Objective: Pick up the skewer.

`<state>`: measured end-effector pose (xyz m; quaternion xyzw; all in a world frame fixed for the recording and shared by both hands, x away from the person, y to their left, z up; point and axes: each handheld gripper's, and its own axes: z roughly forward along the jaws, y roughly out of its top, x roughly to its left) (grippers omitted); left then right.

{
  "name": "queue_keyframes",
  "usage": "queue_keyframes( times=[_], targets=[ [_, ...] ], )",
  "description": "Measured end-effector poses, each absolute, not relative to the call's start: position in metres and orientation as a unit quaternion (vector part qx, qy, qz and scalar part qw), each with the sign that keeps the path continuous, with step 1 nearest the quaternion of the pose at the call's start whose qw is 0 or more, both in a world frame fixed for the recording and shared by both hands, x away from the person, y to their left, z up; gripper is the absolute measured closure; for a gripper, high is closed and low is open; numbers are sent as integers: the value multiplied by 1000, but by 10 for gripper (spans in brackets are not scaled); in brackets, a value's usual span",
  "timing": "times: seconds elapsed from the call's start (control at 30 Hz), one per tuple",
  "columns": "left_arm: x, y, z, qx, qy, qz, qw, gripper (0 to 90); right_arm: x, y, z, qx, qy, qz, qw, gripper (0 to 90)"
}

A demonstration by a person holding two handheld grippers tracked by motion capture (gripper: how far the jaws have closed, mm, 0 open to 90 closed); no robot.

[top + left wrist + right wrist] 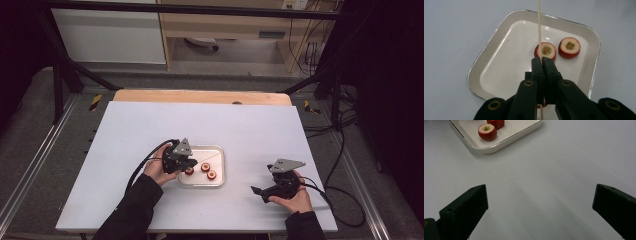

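Note:
My left gripper [541, 59] is shut on a thin wooden skewer [539, 27], which runs straight up out of the jaws over a white tray [509, 62]. Two cored red fruit pieces [545, 50] [569, 47] lie in the tray beyond the jaws. A bit of red [543, 105] shows on the skewer below the jaws. In the high view the left gripper [186, 164] hangs over the tray's [200, 181] left side, above three red pieces [205, 166]. My right gripper [540, 212] stands open over bare table, to the right of the tray [506, 141], with nothing between its jaws.
The white table top [150, 130] has free room on every side of the tray. Its wooden far edge [200, 96] and dark frame bars lie beyond. Cables trail from both grippers, the right gripper's [274, 186] toward the right table edge.

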<state>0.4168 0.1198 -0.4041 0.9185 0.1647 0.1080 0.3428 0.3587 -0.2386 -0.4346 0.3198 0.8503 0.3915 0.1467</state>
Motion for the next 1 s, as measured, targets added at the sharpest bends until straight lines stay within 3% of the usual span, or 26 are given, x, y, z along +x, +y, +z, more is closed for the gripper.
queue_keyframes(
  times=[0.73,1.0],
  targets=[
    [376,74,-395,935,136,87,317,886,351,-174,-409,138,915,296,236,138],
    [372,50,-397,940,124,76,309,886,351,-159,-405,56,929,261,256,306]
  ],
)
